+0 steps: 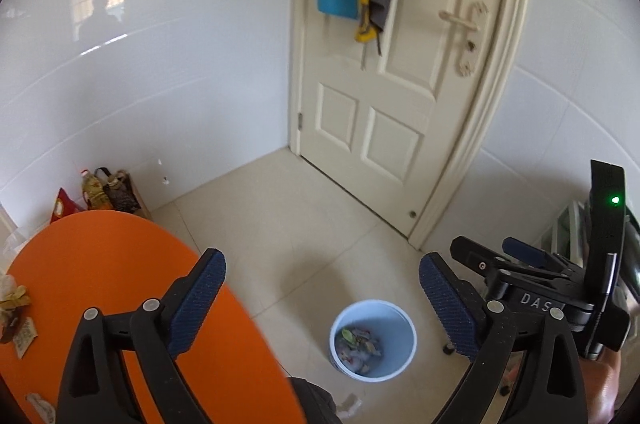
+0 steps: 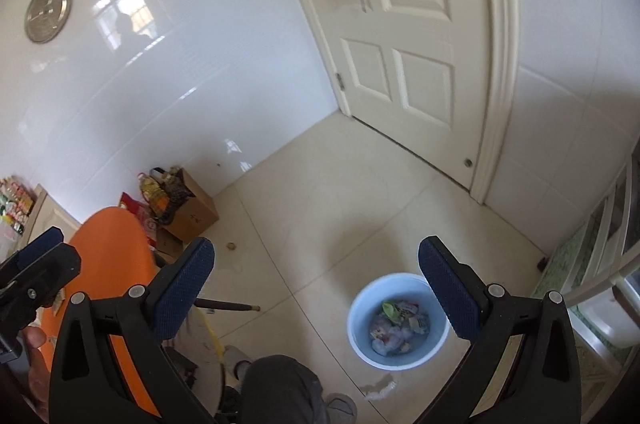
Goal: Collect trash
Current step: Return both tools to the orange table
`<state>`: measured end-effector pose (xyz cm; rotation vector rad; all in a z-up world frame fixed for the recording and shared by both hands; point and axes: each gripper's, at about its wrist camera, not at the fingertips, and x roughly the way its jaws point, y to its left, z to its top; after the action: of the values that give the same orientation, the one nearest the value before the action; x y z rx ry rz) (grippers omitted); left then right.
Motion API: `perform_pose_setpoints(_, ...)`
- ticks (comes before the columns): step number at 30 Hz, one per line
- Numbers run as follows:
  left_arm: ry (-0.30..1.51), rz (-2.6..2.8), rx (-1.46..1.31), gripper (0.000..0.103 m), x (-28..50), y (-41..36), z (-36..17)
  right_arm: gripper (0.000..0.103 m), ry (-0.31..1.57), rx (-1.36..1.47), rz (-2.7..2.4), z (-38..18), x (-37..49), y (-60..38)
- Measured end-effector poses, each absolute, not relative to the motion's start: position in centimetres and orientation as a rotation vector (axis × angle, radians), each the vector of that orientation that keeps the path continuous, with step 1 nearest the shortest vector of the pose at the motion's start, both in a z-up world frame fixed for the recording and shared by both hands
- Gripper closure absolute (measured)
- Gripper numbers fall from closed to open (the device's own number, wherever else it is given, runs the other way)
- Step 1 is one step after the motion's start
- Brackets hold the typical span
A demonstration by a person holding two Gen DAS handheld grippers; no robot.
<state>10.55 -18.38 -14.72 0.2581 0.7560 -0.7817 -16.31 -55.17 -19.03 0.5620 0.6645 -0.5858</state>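
Both claws, left [image 1: 322, 300] and right [image 2: 316, 288], hang spread and empty above the bin [image 2: 362, 308] holding wrappers [image 2: 398, 324]; scraps [image 1: 18, 316], seemingly paper, wait on the orange tabletop [image 1: 112, 264], where a hasty reach could knock them to the floor.

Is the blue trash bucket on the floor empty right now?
No, the blue bucket already holds a pile of crumpled wrappers at its bottom.

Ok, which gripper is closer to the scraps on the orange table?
Left. Left gripper hangs by the table edge, scraps to its left; right gripper sits farther right, above the floor near the bin.
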Motion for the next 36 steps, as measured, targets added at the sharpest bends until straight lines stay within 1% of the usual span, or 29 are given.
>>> perform_pose_setpoints(2, 0.729, -0.755, 0.226, 0.006, 10.1, -15.6, -13.4, 0.000, 0.646, 0.532, -0.558, -17.3, -15.2, -53.5)
perform_pose_setpoints(4, 0.703, -0.729, 0.207, 0.003, 9.7, -12.4, -12.1, 0.000, 0.631, 0.507, -0.528, -15.9, -14.0, -51.9)
perform_pose_setpoints(8, 0.638, -0.657, 0.166, 0.001, 8.3, -6.9, -10.0, 0.000, 0.605, 0.456, -0.466, -13.5, -11.7, -48.5)
perform_pose_setpoints(15, 0.570, -0.525, 0.075, 0.001, 5.4, 3.6, -7.4, 0.000, 0.575, 0.385, -0.335, -10.8, -7.2, -41.9)
perform_pose_setpoints(20, 0.517, -0.389, 0.028, 0.001, 2.8, 10.1, -6.5, 0.000, 0.562, 0.332, -0.237, -9.5, -4.7, -36.6)
perform_pose_setpoints(26, 0.490, -0.262, -0.023, 0.001, -0.6, 15.3, -6.7, 0.000, 0.544, 0.269, -0.125, -8.2, -2.5, -30.3)
perform_pose_setpoints(31, 0.485, -0.200, -0.029, 0.001, -3.1, 17.3, -7.4, 0.000, 0.540, 0.211, -0.056, -7.7, -1.6, -25.8)
perform_pose_setpoints(36, 0.490, -0.173, -0.039, 0.001, -4.7, 18.1, -8.4, 0.000, 0.548, 0.185, -0.028, -8.4, -0.9, -23.7)
